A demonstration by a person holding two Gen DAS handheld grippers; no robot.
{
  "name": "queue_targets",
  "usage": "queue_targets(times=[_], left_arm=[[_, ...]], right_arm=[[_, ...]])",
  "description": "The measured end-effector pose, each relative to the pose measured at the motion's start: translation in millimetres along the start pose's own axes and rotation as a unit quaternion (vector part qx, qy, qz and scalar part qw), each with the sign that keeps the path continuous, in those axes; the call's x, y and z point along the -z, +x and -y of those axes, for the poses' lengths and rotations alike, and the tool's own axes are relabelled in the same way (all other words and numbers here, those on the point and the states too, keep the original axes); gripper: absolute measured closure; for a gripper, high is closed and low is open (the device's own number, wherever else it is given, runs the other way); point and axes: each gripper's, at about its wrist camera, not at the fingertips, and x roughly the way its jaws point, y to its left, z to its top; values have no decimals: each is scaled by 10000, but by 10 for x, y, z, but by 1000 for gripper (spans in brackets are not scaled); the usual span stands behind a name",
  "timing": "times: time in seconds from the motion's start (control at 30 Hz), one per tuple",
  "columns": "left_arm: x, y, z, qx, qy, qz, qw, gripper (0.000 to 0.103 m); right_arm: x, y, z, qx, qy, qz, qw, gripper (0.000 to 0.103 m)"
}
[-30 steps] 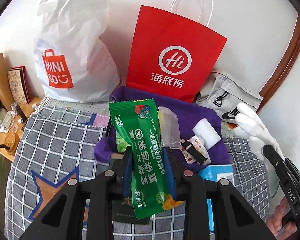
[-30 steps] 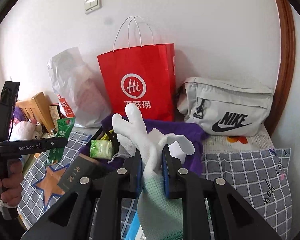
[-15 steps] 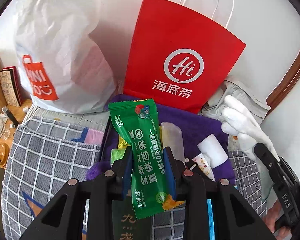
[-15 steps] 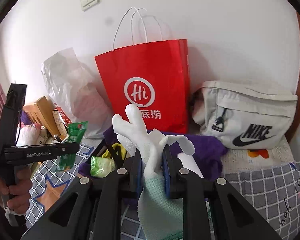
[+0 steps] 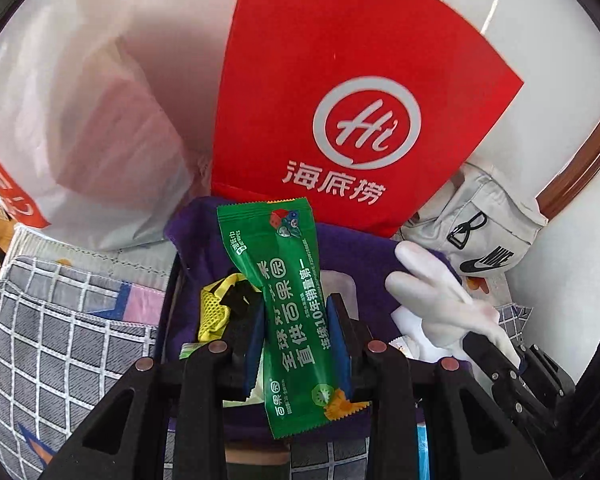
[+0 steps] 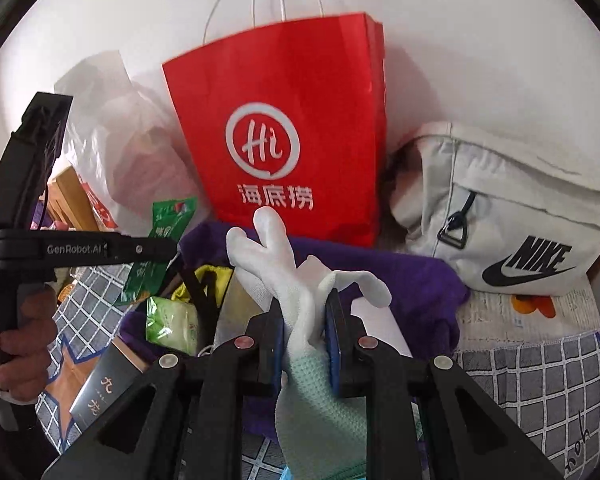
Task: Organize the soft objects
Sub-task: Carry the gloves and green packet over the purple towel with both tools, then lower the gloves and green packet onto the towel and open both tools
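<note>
Both hand-held grippers have come closer to the bags at the wall and lower than a second ago, so the red paper bag with the white "Hi" logo (image 5: 340, 92) now fills much of the left view.

The left hand-held gripper (image 5: 296, 332) is closed narrow on a green plastic snack packet with white Chinese writing (image 5: 288, 300); the packet stands upright between the blue pads, over the purple soft cloth (image 5: 364, 256) that lies on the grey checked bed cover (image 5: 60, 340). The right hand-held gripper (image 6: 306, 332) is closed narrow on a white knitted glove with a pale green cuff (image 6: 292, 280); the glove's fingers point up and the cuff hangs below the pads, also over the purple cloth.

A white plastic shopping bag (image 6: 120, 136) leans left of the red bag, and a light grey Nike waist bag (image 6: 512, 216) lies to its right. A yellow mesh item (image 5: 214, 308) and a small pale green packet (image 6: 172, 324) lie on the purple cloth.
</note>
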Motion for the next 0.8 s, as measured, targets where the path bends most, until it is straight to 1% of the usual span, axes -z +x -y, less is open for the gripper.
queue_targets(times=[0.07,0.23,0.33,0.43,0.67,0.8], left_arm=[[11,123,-27,64,-12,-135,9999,74],[28,350,-88,-16,-70,-386,9992,74],[39,365,-87,-33,-64,-389,9992,74],[33,400,-101,-53,-59,-412,9991,73],[53,537,-96,-58,-48,-550,9985,73],[58,559,-84,-68,-15,-550,9985,73]], right_arm=[[26,61,8,-34,4,-111,9999,83],[92,213,-6,10,-79,-326,9994,83],[128,306,-26,-11,-124,-470,9988,83],[172,375,-43,67,-215,-619,9978,83],[218,467,24,182,-193,-812,9963,83],[220,493,35,229,-218,-864,9958,83]])
